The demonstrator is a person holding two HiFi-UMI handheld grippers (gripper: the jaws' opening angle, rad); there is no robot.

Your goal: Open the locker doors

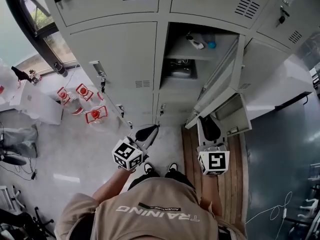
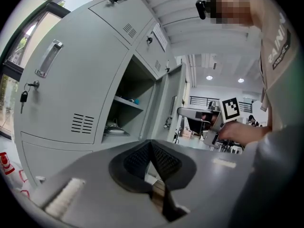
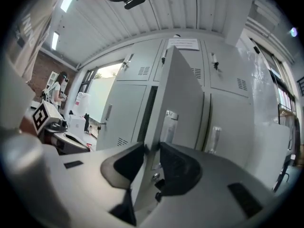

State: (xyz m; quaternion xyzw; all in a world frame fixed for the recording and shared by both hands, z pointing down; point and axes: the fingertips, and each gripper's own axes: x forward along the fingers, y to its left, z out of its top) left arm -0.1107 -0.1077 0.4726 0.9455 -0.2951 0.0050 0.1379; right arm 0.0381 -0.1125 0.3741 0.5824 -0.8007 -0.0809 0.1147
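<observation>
- Right gripper (image 3: 152, 163): jaws apart, astride the open locker door's (image 3: 179, 91) free edge. I judge that placement serves for swinging it.
- Left gripper (image 2: 151, 148): jaws together, empty, parked left of that door.
- Closed door (image 1: 117, 59), further left: not yet opened.

Three red-and-white items (image 1: 82, 91) close together on pale floor (image 1: 75, 159) at left. Window (image 1: 47, 39) beyond them, greenery outside. Inside open compartment (image 1: 175, 34): white bottle-like thing (image 1: 196, 43) lying on upper shelf, blue thing (image 1: 211, 44) just beside; metal tray (image 1: 180, 70) on shelf below. Black shoes (image 1: 172, 168) on pale floor, beside wooden strip (image 1: 235, 179). Thin white cable (image 1: 280, 206) on dark floor (image 1: 280, 149) at right. Round ceiling lights (image 2: 209, 78) lit. Paper notice (image 3: 183, 43) stuck high up. Distant person (image 3: 59, 87) far left in right gripper view
</observation>
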